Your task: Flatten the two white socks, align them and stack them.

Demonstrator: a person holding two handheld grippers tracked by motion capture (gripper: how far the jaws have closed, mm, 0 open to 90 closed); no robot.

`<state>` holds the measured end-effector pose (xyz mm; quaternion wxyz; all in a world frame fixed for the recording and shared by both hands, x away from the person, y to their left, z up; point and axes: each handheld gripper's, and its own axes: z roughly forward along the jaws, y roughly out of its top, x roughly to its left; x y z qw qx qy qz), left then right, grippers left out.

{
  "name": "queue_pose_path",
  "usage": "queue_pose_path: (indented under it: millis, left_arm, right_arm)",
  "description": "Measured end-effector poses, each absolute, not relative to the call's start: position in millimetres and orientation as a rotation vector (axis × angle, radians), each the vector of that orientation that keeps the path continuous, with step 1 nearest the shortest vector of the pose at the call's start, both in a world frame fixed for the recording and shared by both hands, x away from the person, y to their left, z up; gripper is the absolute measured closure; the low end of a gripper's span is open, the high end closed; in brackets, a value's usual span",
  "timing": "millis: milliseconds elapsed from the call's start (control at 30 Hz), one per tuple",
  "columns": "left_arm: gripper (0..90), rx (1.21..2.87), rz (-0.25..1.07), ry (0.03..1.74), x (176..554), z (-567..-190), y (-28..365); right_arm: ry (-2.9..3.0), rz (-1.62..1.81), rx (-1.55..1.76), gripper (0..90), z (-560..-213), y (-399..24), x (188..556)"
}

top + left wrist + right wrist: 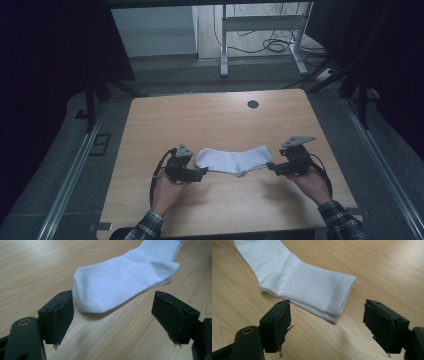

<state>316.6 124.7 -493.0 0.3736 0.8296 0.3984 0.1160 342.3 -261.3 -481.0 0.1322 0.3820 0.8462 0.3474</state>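
Observation:
A pair of white socks (233, 160), one stacked on the other, lies flat across the middle of the wooden table (210, 120). My left gripper (202, 173) stands open just off the toe end (85, 297), its pads (62, 317) wide apart and touching nothing. At the opposite side my right gripper (270, 166) is open too, a short way back from the ribbed cuff (324, 292). Its pads (379, 323) hold nothing. Both sock ends rest on the tabletop (387, 270).
A round black grommet hole (253, 104) sits near the table's far edge. Beyond the table stand a white desk frame (260, 40) and loose cables (275, 45) on the floor. Metal rails (75, 165) run along both sides.

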Motion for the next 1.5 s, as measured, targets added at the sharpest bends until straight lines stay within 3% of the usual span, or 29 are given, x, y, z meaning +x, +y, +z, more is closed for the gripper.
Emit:
queue_pose_path:
  millis: [700, 1500]
  left_arm:
    - [13.6, 2.152, 0.316, 1.057, 274, -505, 165]
    - [11.4, 2.297, 0.186, 1.103, 277, -528, 161]
  right_arm:
    - [2.455, 0.981, 1.152, 17.6, -487, -292, 315]
    - [2.577, 0.813, 1.155, 13.9, -523, -285, 315]
